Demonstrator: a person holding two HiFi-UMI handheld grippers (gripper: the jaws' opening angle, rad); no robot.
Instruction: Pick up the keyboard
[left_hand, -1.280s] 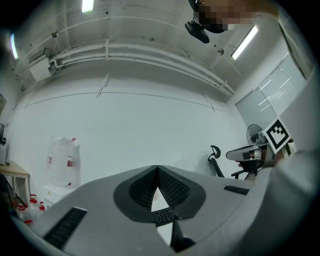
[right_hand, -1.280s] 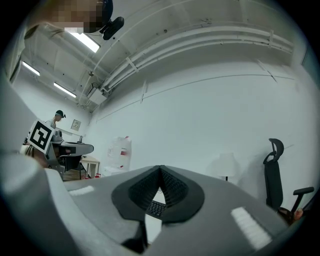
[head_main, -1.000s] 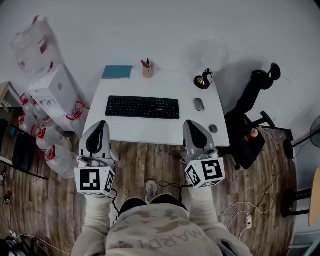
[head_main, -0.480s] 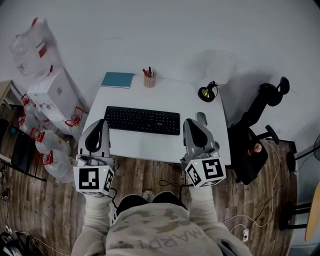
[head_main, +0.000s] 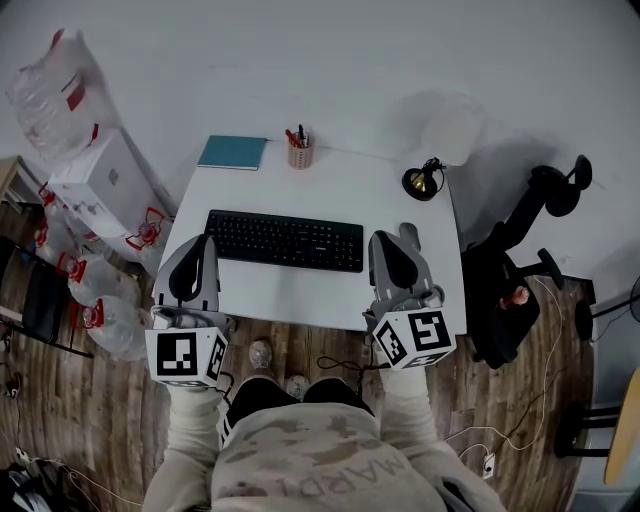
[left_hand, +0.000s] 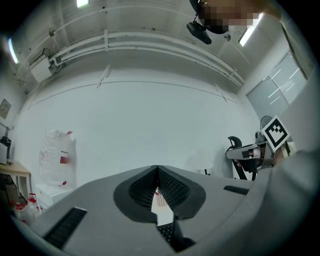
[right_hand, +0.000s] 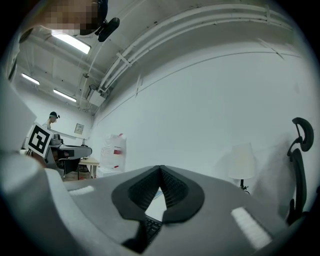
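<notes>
Keyboard (head_main: 285, 240): black, flat on the white desk (head_main: 335, 190), lying across the near half of the top, long side parallel to the front edge. Not lifted, nothing on it.

Left gripper (head_main: 204, 242): jaws fully together, pads meeting at the tips, nothing pinched. Through the small gap below the tips its own view shows keyboard keys and desk surface. Tip sits just beside the keyboard's left end, over the desk's near-left corner; cannot tell whether it touches.

Right gripper (head_main: 386, 238): jaws likewise pressed together, empty. Keys show through the gap under the tips. Tip just beside the keyboard's right end, with the mouse (head_main: 407, 231) partly hidden behind it.

Pose: both grippers held out side by side ahead of the person, about level, pointing across the desk toward the wall, marker cubes (head_main: 187, 357) nearest the body.

Far edge of desk: teal notebook (head_main: 233, 152), pen cup (head_main: 299, 153), small lamp (head_main: 424, 180).
</notes>
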